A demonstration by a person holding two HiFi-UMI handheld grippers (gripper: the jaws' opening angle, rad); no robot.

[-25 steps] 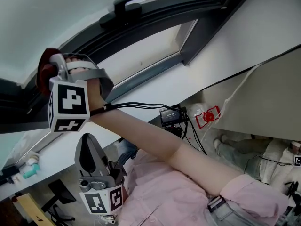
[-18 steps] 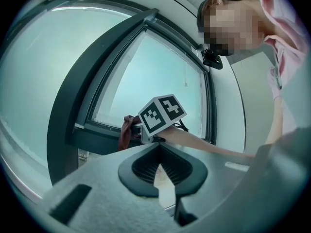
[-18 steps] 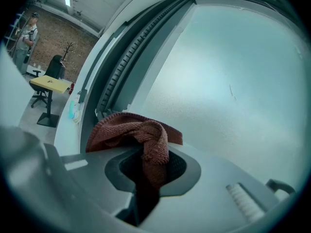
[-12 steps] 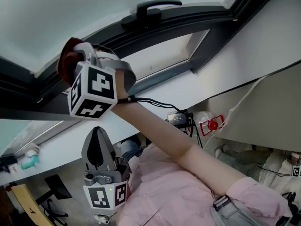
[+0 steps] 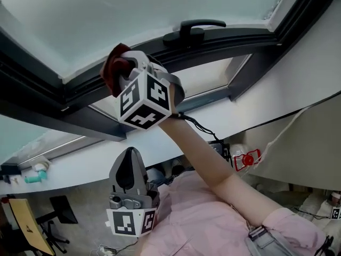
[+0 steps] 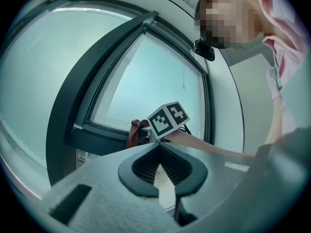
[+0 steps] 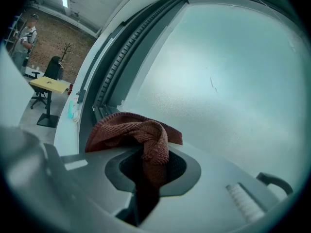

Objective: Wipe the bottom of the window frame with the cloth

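Presently the right gripper (image 7: 154,165) is clamped on the reddish cloth (image 7: 133,130), held at the bottom rail of the window frame (image 5: 80,92). The left gripper (image 6: 160,171) hangs closed and empty. Risk: the bunched cloth may snag on the rail and pull free.

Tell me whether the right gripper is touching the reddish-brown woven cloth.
Touching: the right gripper view shows the reddish-brown woven cloth pinched between the fingers of the right gripper.
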